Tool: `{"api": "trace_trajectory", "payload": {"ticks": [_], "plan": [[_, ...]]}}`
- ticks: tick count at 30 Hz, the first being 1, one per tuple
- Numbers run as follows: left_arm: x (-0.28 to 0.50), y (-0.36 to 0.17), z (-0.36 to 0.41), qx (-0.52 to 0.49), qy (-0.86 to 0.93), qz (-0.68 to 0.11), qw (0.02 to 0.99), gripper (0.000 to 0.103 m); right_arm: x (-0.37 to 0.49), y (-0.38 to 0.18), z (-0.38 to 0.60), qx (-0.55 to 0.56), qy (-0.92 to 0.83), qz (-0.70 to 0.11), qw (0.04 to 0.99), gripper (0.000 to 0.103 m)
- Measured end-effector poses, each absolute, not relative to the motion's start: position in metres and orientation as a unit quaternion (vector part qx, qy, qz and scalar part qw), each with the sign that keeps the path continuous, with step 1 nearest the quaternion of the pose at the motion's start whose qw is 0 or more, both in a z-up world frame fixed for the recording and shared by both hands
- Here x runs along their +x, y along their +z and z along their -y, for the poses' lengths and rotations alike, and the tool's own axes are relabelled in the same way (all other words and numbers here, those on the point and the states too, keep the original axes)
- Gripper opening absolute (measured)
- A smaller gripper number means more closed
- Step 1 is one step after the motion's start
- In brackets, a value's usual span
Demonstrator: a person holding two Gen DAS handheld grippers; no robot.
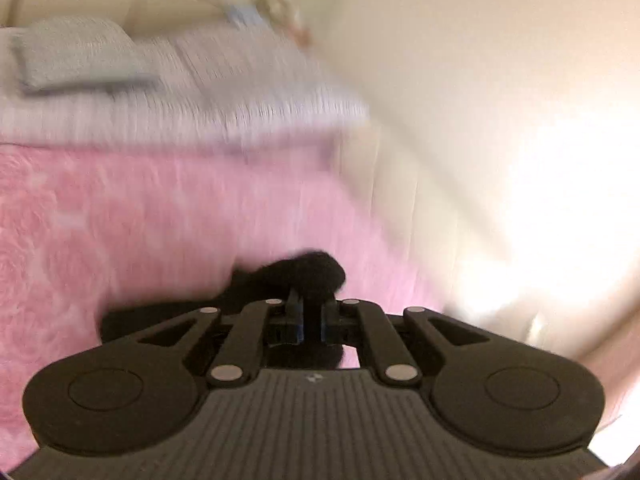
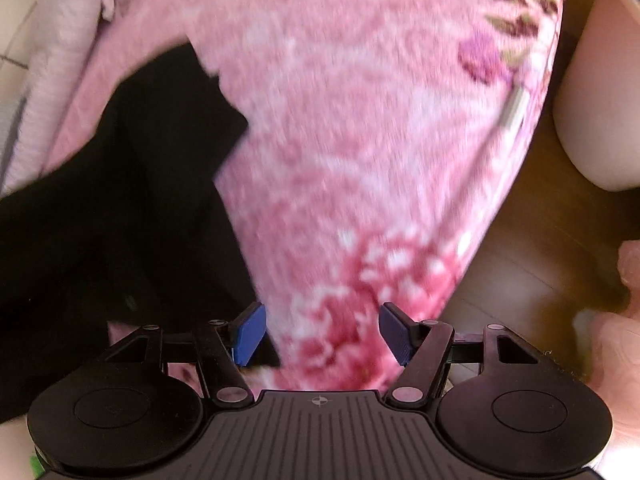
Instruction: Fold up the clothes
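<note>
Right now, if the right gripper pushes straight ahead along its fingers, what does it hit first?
Most likely the pink floral blanket. The right gripper is open and the blanket fills the gap between its fingers and the view ahead. The black garment lies off to the left of that line. Depth is blurred, so contact distance is unclear.

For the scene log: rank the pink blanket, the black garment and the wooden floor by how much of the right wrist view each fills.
1. pink blanket, clearly largest.
2. black garment, filling the left side.
3. wooden floor, a strip on the right.
The garment lies near the camera, so its true size stays unsure.
</note>
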State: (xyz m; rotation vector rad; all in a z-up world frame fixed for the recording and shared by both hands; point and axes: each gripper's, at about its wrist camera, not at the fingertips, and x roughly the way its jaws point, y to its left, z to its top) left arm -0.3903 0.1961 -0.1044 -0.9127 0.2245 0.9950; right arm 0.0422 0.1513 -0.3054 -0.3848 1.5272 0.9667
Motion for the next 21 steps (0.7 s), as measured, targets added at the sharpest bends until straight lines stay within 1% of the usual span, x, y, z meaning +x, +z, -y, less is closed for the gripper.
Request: {"api": "trace_trajectory", "payload": {"ticks": [2,4,5,11,15,16,21], "plan": [[-0.409,-0.079,-0.201,-0.439,0.482,-0.037,0.757,0.004,0.046,-0.299,-0.154,-0.155,0.428,-0.654,0.604,0.066],[-0.453,-0.105,-0.21,-0.483,0.551,-0.018,0.68,0.005,0.046,-0.297,-0.155,-0.155,0.434,-0.648,0.606,0.066],[-0.472,-0.124,-0.211,-0.501,0.574,-0.029,0.647,0.005,0.046,-0.297,-0.154,-0.156,0.436,-0.647,0.606,0.066],[-0.525,-0.24,-0.182,-0.529,0.628,-0.25,0.513,0.004,0.029,-0.314,-0.127,-0.172,0.414,-0.666,0.596,0.066],[-0.518,-0.27,-0.161,-0.502,0.573,-0.344,0.549,0.006,0.003,-0.322,-0.103,-0.185,0.397,-0.674,0.594,0.066],[-0.518,-0.277,-0.159,-0.493,0.558,-0.364,0.559,0.008,-0.008,-0.323,-0.098,-0.189,0.397,-0.673,0.594,0.066],[-0.534,-0.297,-0.158,-0.436,0.47,-0.425,0.639,0.012,-0.083,-0.318,-0.067,-0.202,0.424,-0.641,0.608,0.066]]}}
